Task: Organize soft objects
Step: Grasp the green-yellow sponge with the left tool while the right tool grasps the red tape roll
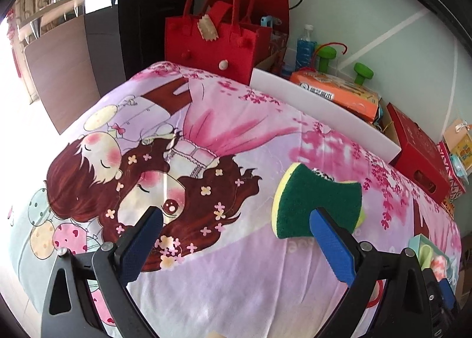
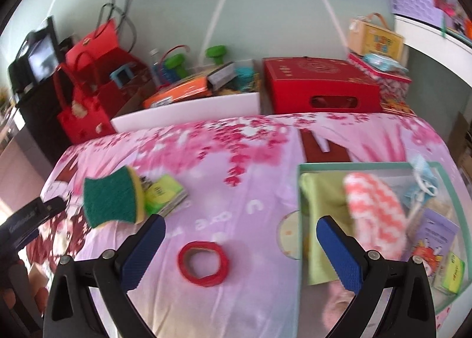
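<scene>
A green and yellow scouring sponge lies on the pink cartoon bedspread, partly over a yellow-green packet. My left gripper is open and holds nothing; its right finger overlaps the sponge's near edge. In the right wrist view the sponge sits at the left, with the left gripper just beside it. My right gripper is open and empty above a red tape roll. A teal box at the right holds a green cloth and a pink-and-white knitted item.
A red felt bag stands behind the bed. A white board runs along the far edge, with a red carton, an orange pack and green dumbbells behind it. A dark cabinet is at the left.
</scene>
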Demonstrator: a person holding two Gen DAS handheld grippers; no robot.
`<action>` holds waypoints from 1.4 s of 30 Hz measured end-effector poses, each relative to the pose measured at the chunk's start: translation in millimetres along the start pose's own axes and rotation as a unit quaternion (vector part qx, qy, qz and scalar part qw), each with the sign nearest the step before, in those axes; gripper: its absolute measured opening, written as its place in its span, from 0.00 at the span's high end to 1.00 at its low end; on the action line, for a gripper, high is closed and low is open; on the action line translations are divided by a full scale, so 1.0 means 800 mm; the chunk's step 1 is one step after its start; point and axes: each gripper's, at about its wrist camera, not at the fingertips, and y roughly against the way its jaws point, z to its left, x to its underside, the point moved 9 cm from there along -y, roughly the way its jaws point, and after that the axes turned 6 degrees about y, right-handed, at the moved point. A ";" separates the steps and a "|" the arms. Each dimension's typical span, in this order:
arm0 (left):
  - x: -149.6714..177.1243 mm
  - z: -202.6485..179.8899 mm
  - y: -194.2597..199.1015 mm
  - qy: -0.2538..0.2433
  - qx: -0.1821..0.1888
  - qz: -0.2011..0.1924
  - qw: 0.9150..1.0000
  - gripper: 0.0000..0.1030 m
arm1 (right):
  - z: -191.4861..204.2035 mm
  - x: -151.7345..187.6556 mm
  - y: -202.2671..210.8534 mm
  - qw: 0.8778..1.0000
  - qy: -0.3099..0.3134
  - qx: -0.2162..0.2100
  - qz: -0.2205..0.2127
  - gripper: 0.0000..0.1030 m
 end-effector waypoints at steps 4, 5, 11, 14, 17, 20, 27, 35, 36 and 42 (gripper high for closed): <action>0.009 -0.002 -0.011 -0.007 0.003 0.020 1.000 0.03 | 0.021 0.009 -0.010 1.000 0.012 -0.017 0.010 0.00; 0.011 -0.002 -0.013 -0.009 0.002 0.024 1.000 0.03 | 0.026 0.013 -0.013 1.000 0.016 -0.022 0.015 0.00; 0.021 -0.005 -0.025 -0.021 0.001 0.044 0.999 0.03 | 0.038 0.038 -0.043 0.998 0.012 -0.041 0.054 0.00; 0.025 -0.006 -0.029 -0.028 -0.004 0.051 0.998 0.03 | 0.038 0.048 -0.056 0.996 0.009 -0.040 0.075 0.00; 0.027 -0.009 -0.031 -0.035 -0.003 0.056 0.998 0.03 | 0.039 0.055 -0.064 0.995 0.008 -0.041 0.088 0.00; 0.029 -0.014 -0.034 -0.041 0.000 0.059 0.997 0.03 | 0.040 0.058 -0.067 0.995 0.010 -0.042 0.092 0.00; 0.028 -0.028 -0.034 -0.055 0.011 0.051 0.997 0.03 | 0.045 0.065 -0.071 0.994 0.015 -0.046 0.102 0.01; 0.030 -0.058 -0.037 -0.072 0.052 0.046 0.995 0.03 | 0.044 0.073 -0.079 0.992 0.021 -0.040 0.117 0.07; 0.032 -0.061 -0.038 -0.074 0.057 0.047 0.994 0.03 | 0.044 0.073 -0.079 0.992 0.021 -0.040 0.118 0.09; 0.032 -0.047 -0.052 -0.034 0.071 0.070 0.994 0.03 | 0.040 0.073 -0.079 0.992 0.017 -0.036 0.119 0.19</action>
